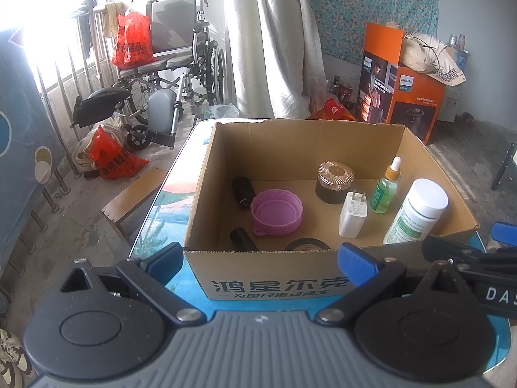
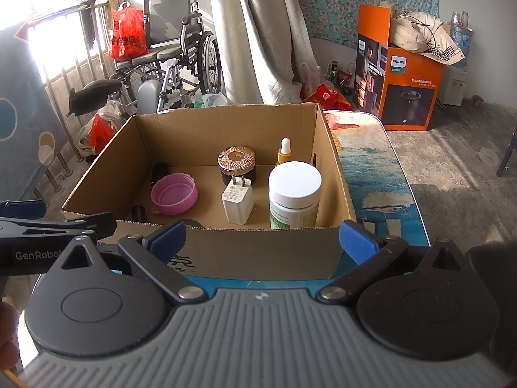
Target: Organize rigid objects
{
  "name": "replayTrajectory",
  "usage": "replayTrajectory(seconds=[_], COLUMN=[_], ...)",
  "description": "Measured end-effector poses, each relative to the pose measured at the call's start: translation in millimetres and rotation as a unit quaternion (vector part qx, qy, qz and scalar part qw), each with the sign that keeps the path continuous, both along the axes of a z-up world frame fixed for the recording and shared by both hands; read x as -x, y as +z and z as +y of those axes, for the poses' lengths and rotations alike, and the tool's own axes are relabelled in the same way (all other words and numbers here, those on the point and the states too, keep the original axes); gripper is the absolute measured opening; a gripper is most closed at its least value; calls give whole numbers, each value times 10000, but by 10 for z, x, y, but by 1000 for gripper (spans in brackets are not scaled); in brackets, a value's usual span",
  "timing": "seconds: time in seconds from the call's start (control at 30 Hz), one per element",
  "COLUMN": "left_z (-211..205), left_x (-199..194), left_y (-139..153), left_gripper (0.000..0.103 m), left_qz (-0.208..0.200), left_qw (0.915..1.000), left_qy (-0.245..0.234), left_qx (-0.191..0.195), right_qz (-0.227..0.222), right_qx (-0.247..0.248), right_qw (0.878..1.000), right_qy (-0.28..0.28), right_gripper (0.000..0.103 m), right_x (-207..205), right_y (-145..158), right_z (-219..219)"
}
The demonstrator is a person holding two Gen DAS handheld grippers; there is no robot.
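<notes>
Two claws hover side by side at the near edge of the worktop (image 2: 387, 194), both empty. Left claw (image 1: 261, 263): blue pads spread wide, nothing between them, facing the near wall of the cardboard box (image 1: 278, 278). Right claw (image 2: 263, 239): likewise spread wide and holding nothing, just short of the same wall.

Box position: open-topped, standing on the worktop, filling most of its width toward the left edge.

Contents, all on the box floor:
- White-capped bottle (image 2: 294, 195), upright, near right corner.
- Green dropper bottle (image 1: 384, 190), upright, against the right wall behind the white-capped bottle.
- White plug adapter (image 2: 237, 202), standing with prongs up, just left of the white-capped bottle.
- Dark jar with a ribbed copper lid (image 2: 237, 166), upright, behind the adapter toward the far wall.
- Pink lid (image 1: 277, 211), hollow side up, left of centre.
- Two black cylinders (image 1: 243, 190), lying along the left side, one beyond the pink lid and one nearer.
- Black tape roll (image 1: 307, 245), flat against the near wall, partly hidden by it.
</notes>
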State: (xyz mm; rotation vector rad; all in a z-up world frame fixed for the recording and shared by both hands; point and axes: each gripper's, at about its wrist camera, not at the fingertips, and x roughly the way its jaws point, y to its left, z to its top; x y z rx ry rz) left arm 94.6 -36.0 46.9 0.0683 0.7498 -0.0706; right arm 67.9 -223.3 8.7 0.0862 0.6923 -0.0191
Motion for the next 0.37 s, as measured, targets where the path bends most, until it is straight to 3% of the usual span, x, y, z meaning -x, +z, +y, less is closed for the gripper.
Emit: replayTrajectory(seconds=[0.37], left_z=[-4], left_x=[1], left_y=[5], left_gripper=[102], left_qz=[5], left_qw=[10000], left_qy=[1], left_qx=[-1], right_qz=[20], right_qx=[-13], right_qw=[10000], right_qy=[-22], right_gripper=[102], right_x=[-2], right_y=[8], right_z=[-3])
